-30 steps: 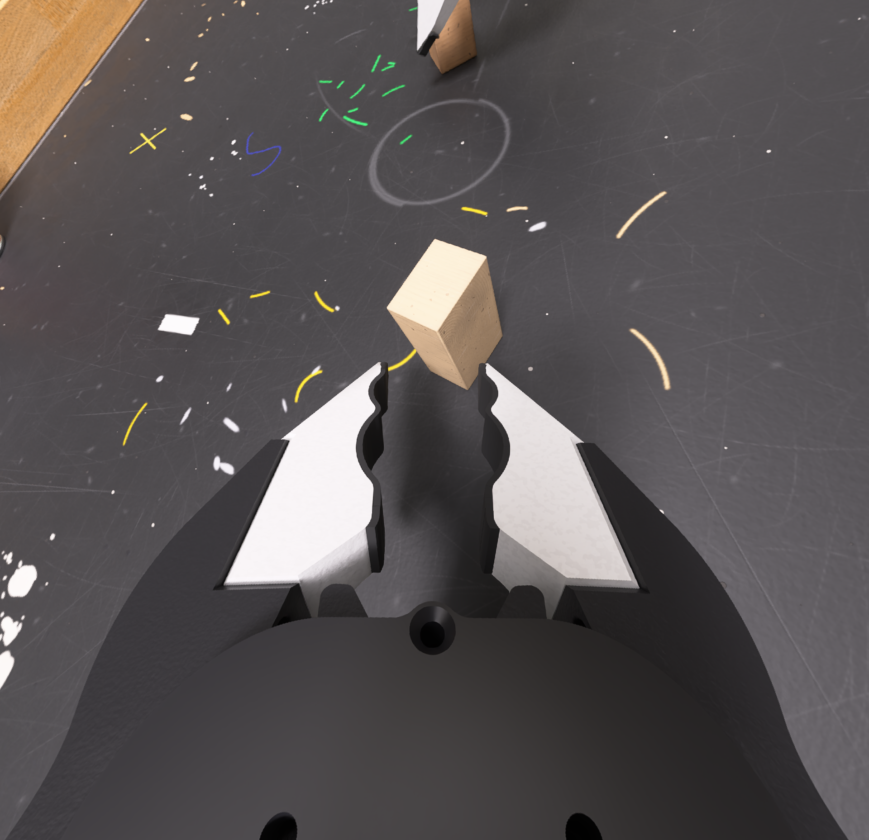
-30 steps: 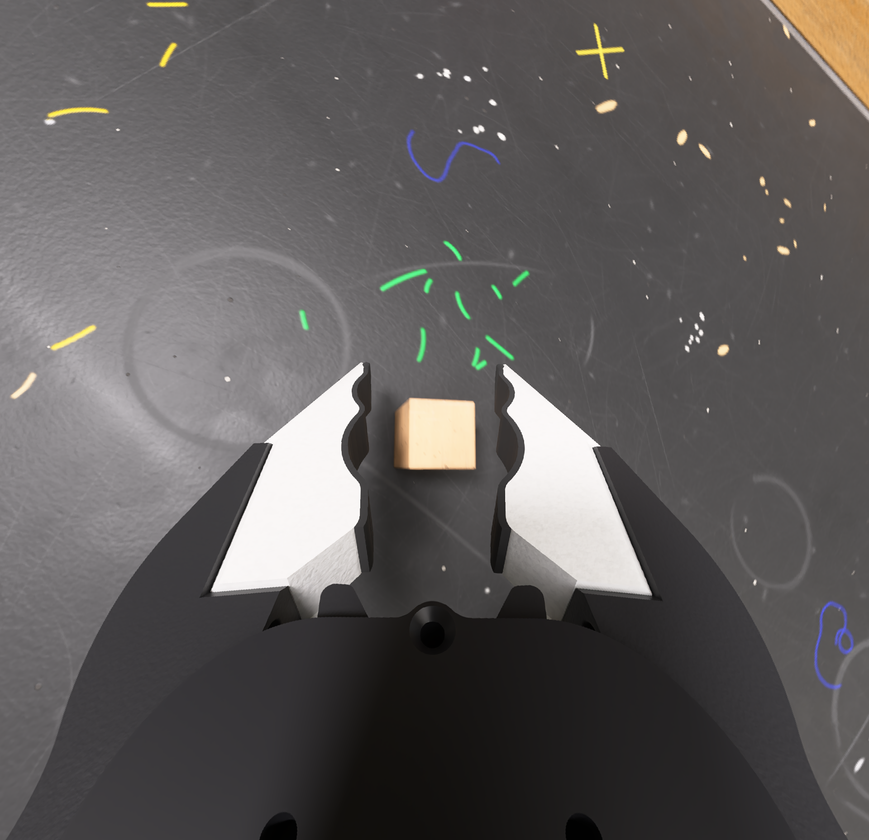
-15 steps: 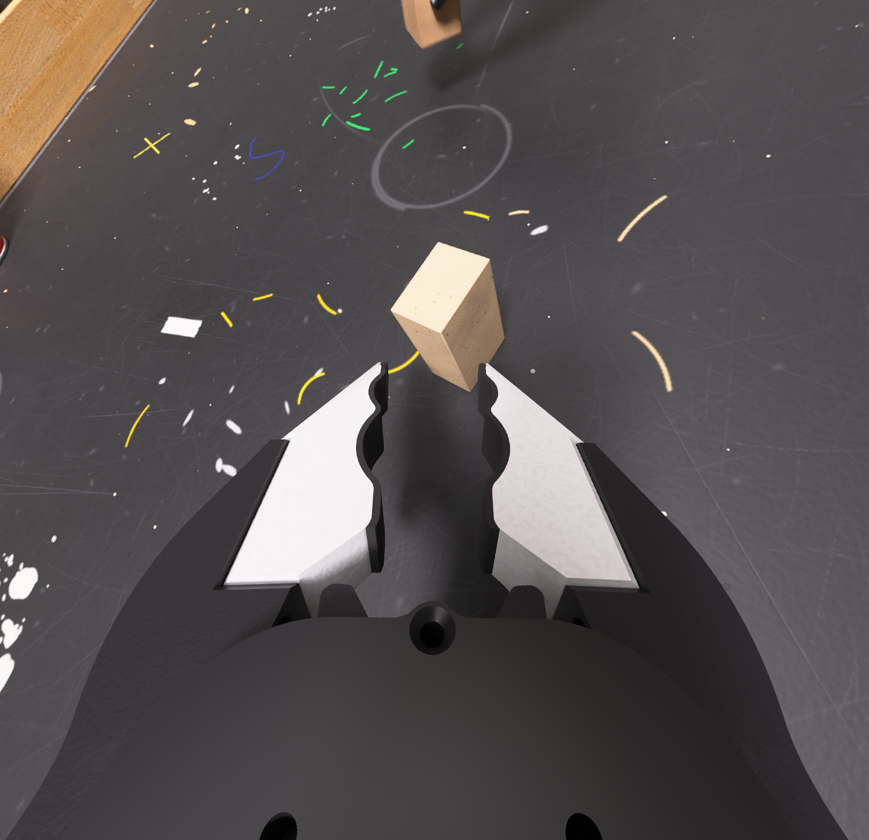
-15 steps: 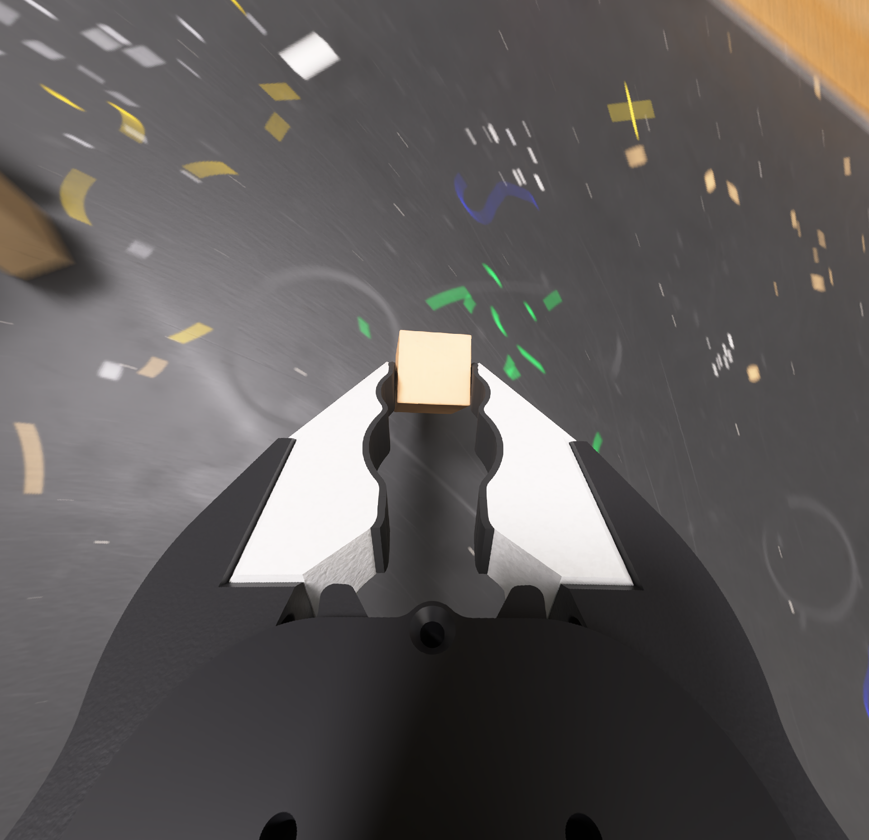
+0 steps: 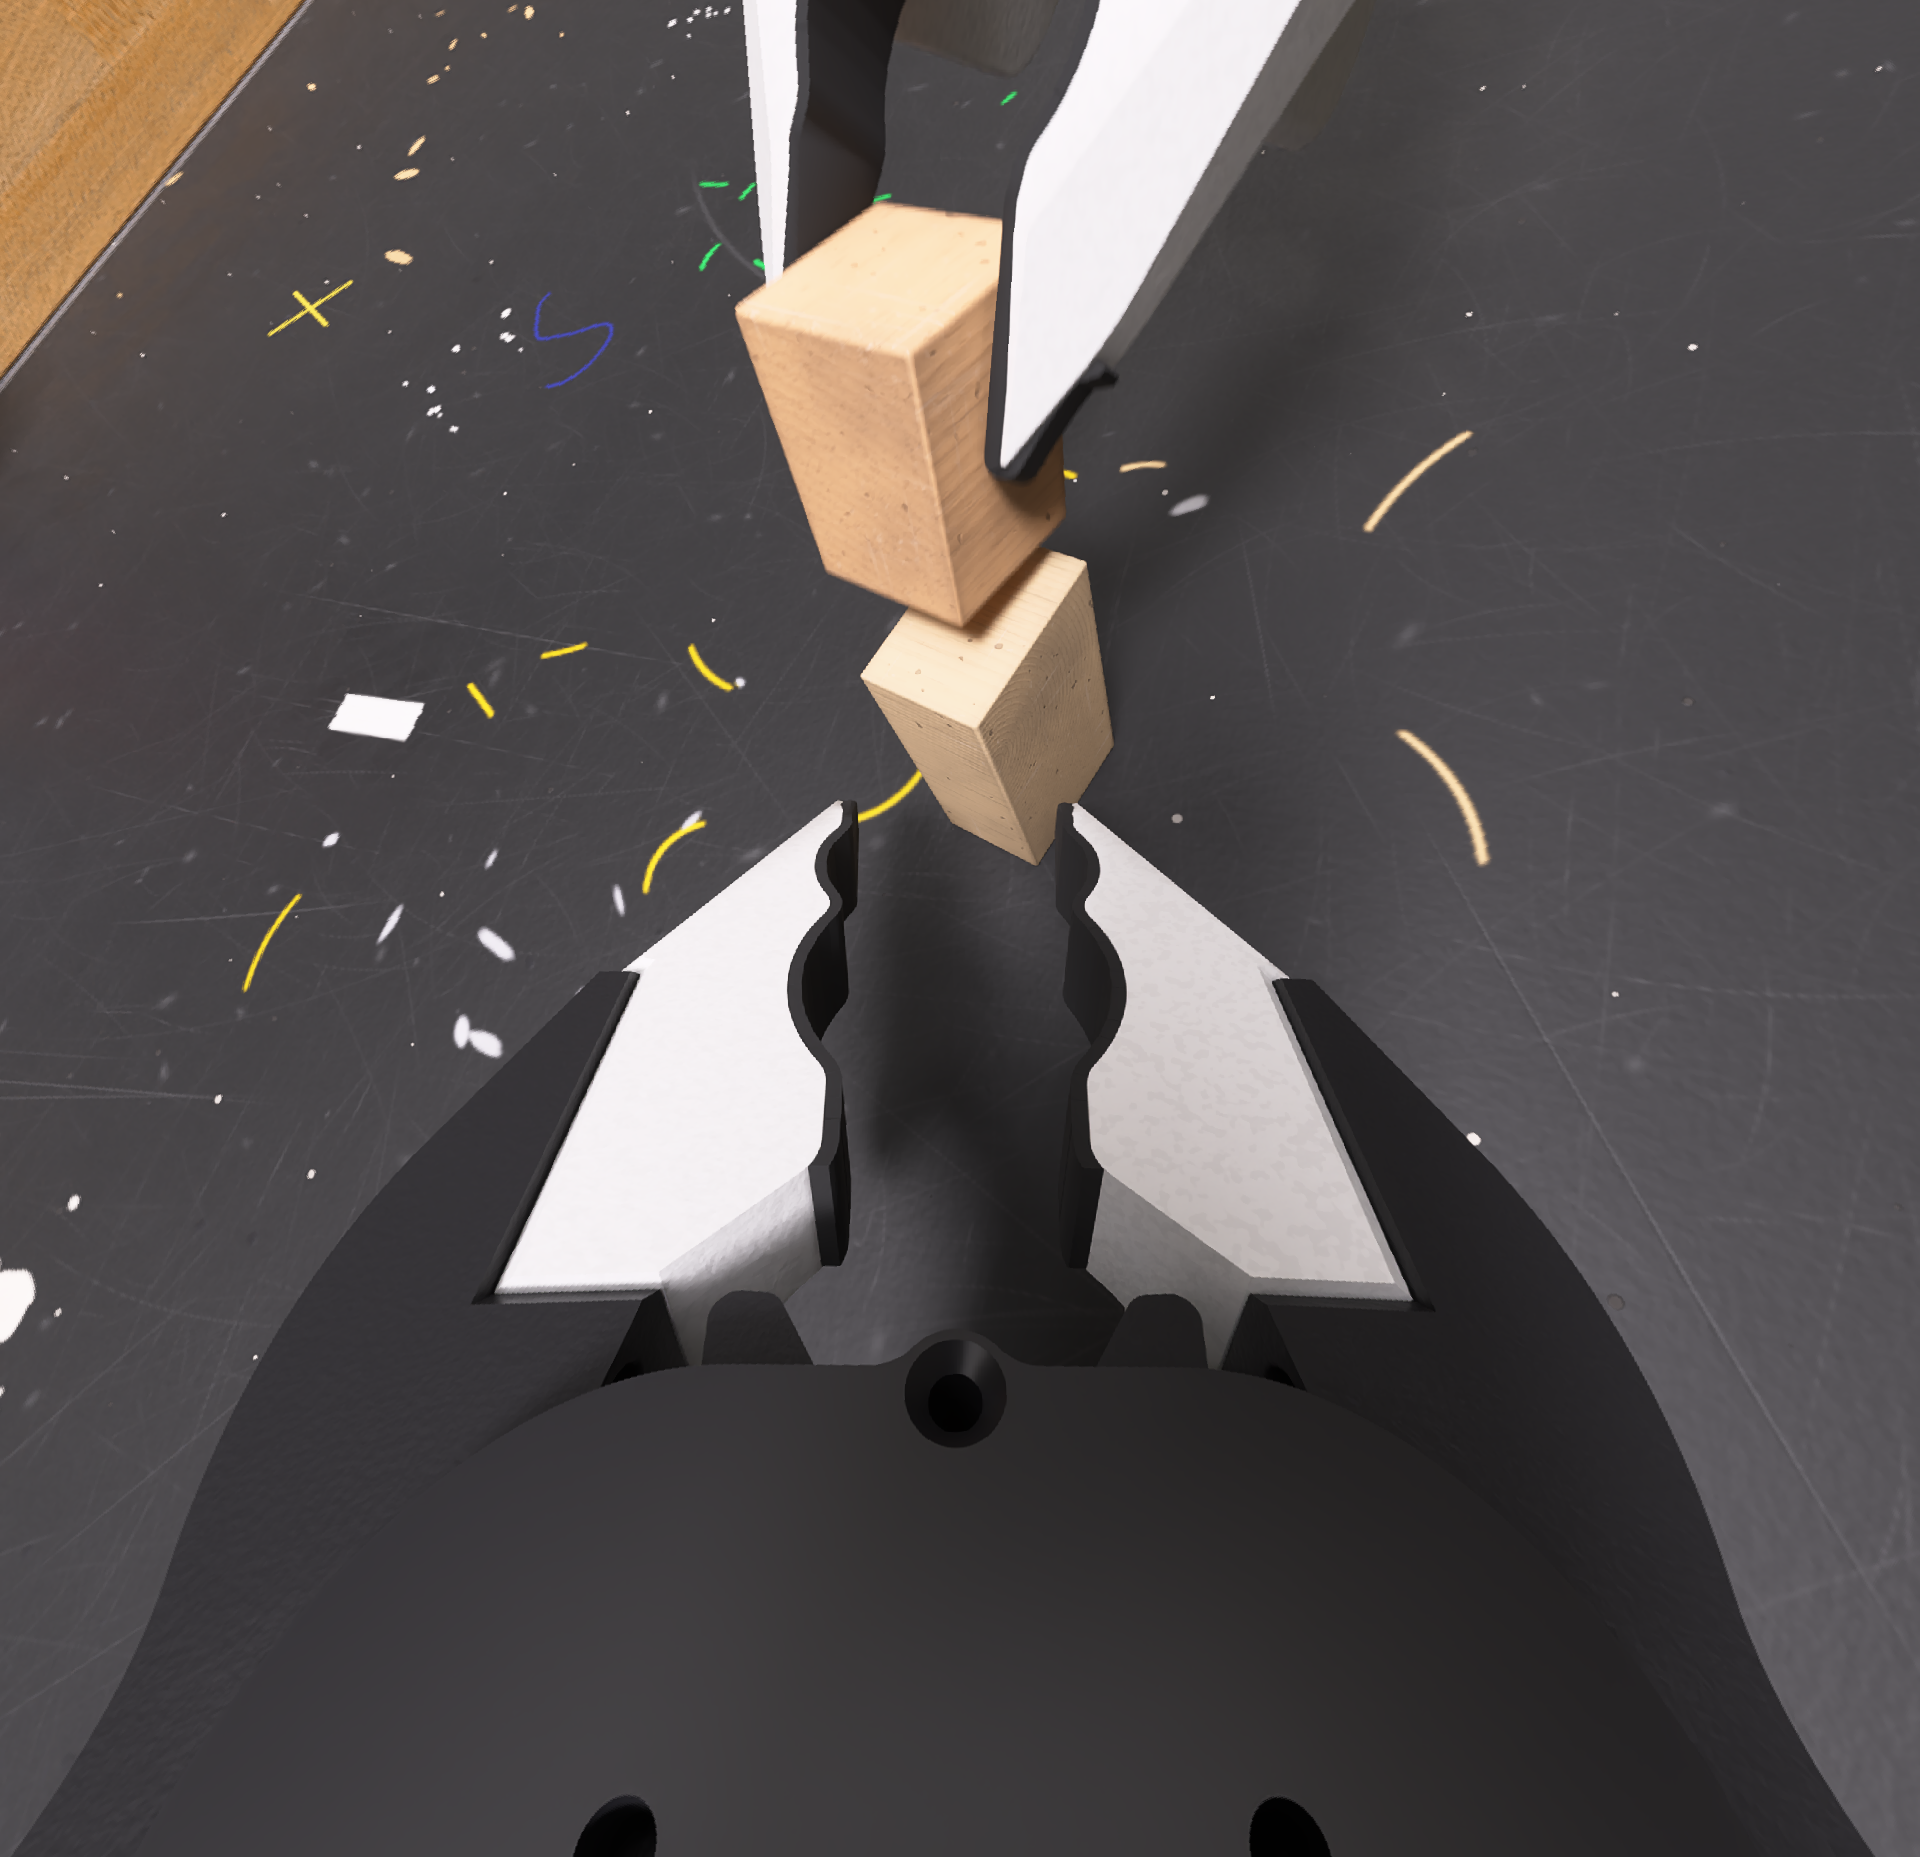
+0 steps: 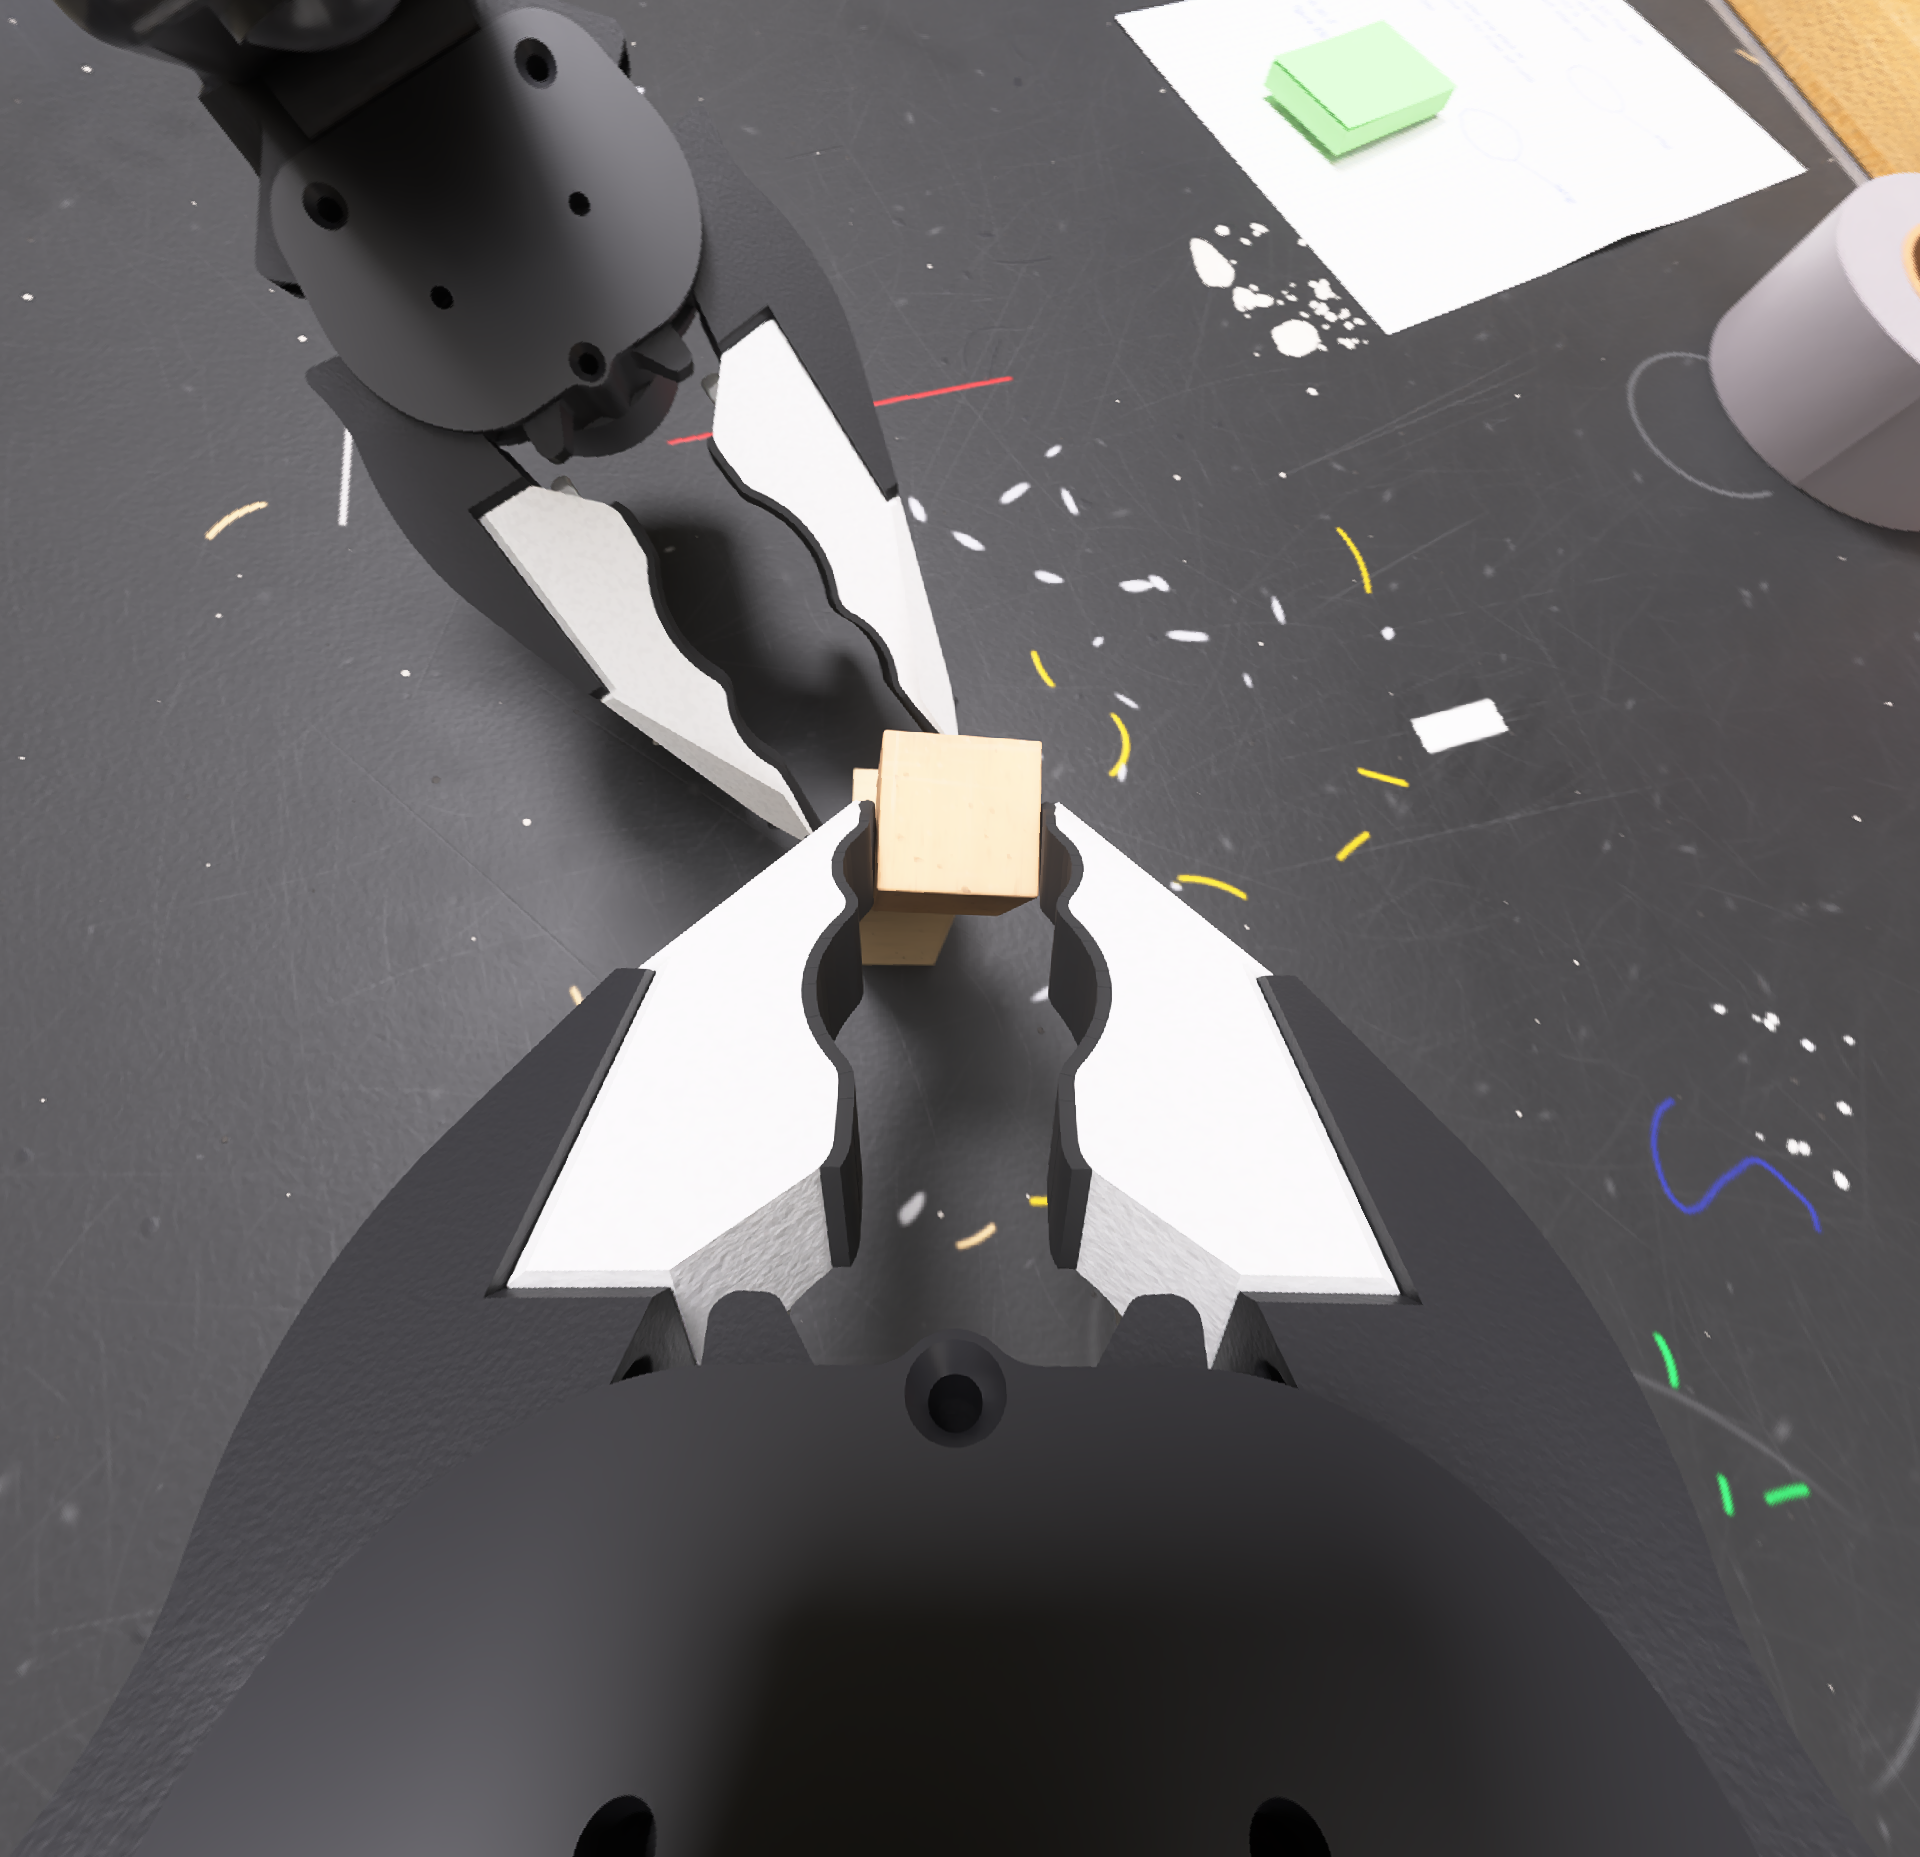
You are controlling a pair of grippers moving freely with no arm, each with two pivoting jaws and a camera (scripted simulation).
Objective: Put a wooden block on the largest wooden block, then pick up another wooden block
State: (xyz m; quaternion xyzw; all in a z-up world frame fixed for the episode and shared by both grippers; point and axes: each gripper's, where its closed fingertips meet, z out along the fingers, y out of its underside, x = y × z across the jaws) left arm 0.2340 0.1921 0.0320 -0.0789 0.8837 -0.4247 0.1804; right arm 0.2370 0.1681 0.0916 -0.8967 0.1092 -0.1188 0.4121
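A light wooden block (image 5: 987,706) stands upright on the black mat (image 5: 1558,664), just ahead of my left gripper (image 5: 958,820). That gripper is open and empty, with its right fingertip next to the block's base. My right gripper (image 6: 956,820) is shut on a second wooden block (image 6: 956,831) and holds it directly over the standing block (image 6: 902,934). In the left wrist view the held block (image 5: 894,415) hangs tilted between the right gripper's white fingers (image 5: 1101,197), its lower end at the standing block's top. I cannot tell whether the two touch.
A white paper sheet (image 6: 1455,145) with a green pad (image 6: 1356,88) lies far right in the right wrist view, beside a grey tape roll (image 6: 1829,373). A wooden table edge (image 5: 94,93) borders the mat. The left gripper's fingers (image 6: 675,654) point at the blocks.
My right gripper closed on its block, lifted it and carried it across to just above the standing block. The left gripper and the standing block have stayed in place.
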